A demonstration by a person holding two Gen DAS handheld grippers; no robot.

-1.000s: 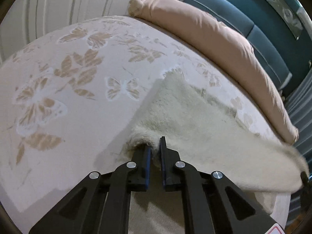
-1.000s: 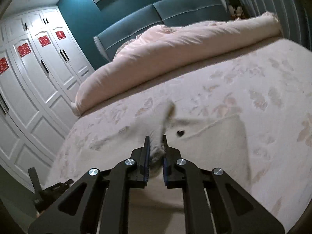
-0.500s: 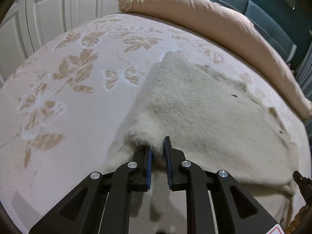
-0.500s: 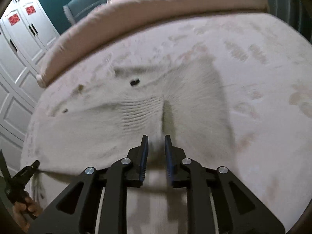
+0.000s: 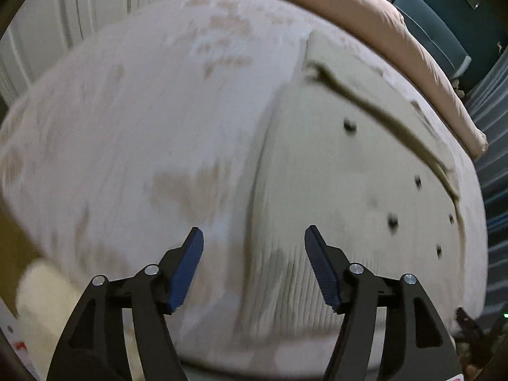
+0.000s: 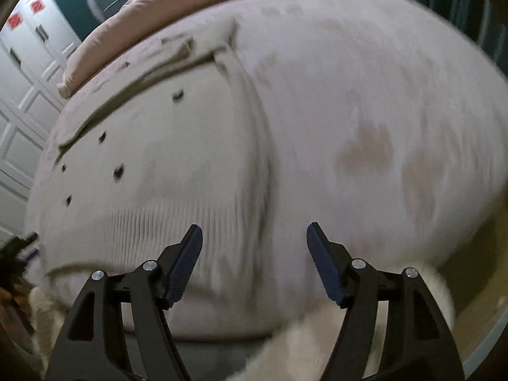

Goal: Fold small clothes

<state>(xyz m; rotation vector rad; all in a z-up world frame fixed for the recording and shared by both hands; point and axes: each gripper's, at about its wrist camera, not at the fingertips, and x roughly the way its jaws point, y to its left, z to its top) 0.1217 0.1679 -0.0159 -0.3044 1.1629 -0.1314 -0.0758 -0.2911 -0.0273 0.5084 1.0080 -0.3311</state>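
Both tongs, left [image 5: 250, 238] and right [image 6: 254, 235], are spread wide and empty, hovering off the near edge of the bed [image 5: 127, 127]. Cream fuzzy cardigan [image 5: 349, 190] lies flat on the bedspread, dark buttons up, ribbed hem nearest. Risk: frames are motion-blurred; a hasty regrasp may pinch bedspread with the hem, or drag the garment askew.

Both views are smeared by motion blur; the bedspread [image 5: 133, 133] ahead of the left gripper [image 5: 250, 254] shows its pattern only as brown smudges; the cream garment [image 5: 349, 174] runs off past the fingers, its near hem hidden; its dark dots [image 6: 118, 171] ahead-left of the right gripper [image 6: 254, 250] are too blurred to identify.
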